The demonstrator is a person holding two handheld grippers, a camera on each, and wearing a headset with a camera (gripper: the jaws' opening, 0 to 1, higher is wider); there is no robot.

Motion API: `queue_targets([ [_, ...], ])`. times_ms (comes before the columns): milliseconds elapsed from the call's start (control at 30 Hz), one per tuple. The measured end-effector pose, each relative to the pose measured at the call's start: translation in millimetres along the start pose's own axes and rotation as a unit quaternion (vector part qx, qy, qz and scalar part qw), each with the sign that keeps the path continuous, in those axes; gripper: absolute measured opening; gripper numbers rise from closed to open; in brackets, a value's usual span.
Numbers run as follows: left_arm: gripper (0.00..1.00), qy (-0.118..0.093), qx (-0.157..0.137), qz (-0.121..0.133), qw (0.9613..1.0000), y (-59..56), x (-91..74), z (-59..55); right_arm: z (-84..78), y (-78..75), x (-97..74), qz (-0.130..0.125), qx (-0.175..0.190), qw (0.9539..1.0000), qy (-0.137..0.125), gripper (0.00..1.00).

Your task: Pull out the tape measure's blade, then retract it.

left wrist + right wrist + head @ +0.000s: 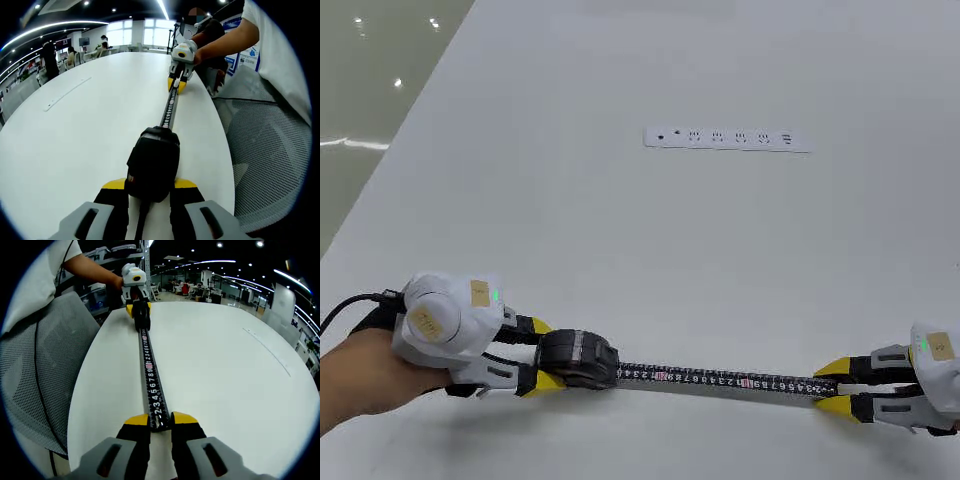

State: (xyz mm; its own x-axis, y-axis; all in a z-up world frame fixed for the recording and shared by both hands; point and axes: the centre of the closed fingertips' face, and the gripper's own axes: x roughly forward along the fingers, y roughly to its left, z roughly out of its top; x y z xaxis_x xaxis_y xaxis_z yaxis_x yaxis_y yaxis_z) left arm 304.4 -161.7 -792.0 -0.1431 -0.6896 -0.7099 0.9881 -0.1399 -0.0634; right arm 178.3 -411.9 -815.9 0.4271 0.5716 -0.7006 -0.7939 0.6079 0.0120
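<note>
We are clamping our left claw (543,354) on the black tape measure case (578,358), jaws pressing its sides, at the near edge of the white tabletop (720,240). Our right claw (833,386) is pinching the blade (720,379) at its tip, jaws almost together. The blade is running straight between both claws, low along the tabletop. A power strip (725,138) is lying well beyond

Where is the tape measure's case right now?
Head view, lower left: the case is clamped in the left gripper over the table, its blade stretching right to the right gripper.
</note>
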Motion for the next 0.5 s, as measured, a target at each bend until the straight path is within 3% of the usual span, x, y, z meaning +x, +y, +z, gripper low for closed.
queue_targets([
  [500,0.3,-0.004,-0.024,0.01,0.9996,0.7,0.6,2.1,6.9,2.3,2.4,0.015,0.006,0.9999,0.0,0.15],
])
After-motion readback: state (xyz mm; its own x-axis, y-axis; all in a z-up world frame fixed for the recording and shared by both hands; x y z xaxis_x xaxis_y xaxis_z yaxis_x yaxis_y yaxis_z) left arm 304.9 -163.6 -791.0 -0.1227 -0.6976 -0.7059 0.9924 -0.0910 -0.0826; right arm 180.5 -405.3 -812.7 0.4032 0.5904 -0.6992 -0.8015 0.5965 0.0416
